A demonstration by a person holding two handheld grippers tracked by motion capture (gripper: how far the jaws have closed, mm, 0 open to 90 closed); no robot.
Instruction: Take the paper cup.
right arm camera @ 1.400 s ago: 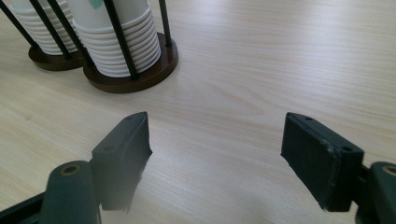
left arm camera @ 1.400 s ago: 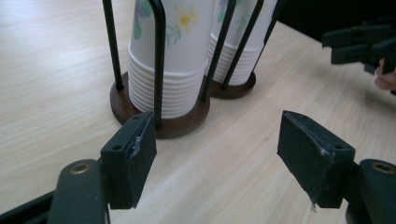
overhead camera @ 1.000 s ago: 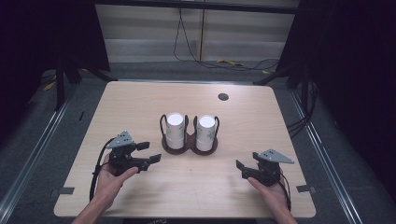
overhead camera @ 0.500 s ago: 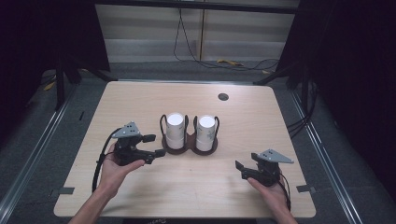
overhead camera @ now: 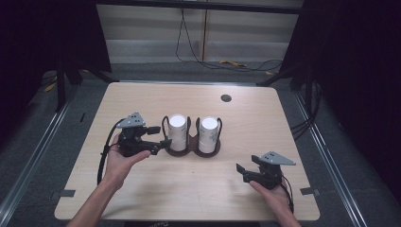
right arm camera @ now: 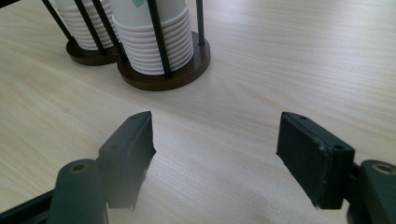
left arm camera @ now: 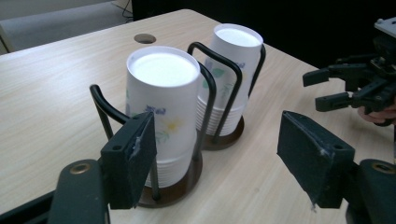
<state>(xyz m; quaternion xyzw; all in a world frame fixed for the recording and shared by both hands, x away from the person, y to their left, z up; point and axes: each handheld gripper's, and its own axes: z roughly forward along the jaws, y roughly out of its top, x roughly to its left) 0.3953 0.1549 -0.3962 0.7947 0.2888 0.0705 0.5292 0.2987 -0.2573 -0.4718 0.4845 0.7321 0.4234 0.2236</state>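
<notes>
Since a second ago the left claw (overhead camera: pixel 160 136) has lifted and slid right up beside the near cup stack (overhead camera: pixel 178 132) in the wire holder (overhead camera: pixel 191 149) mid-bench (overhead camera: pixel 265 123); jaws just narrowed, half open, empty. Stack stands upright, white floral paper cups, straight ahead of it. Right claw (overhead camera: pixel 242 172) sits well off, also narrowing, empty

- The table (overhead camera: pixel 265 142) is lit evenly from overhead in the high view; the surroundings at 3 and 9 o'clock are left nearly black.
- Short, soft shadows are cast beneath the cup holder (overhead camera: pixel 191 147).
- The white cup tops (left arm camera: pixel 163 70) are slightly overexposed.
- The near jaws at 6 o'clock in both gripper views are rendered soft, the one at 7 o'clock in the right gripper view smeared.
</notes>
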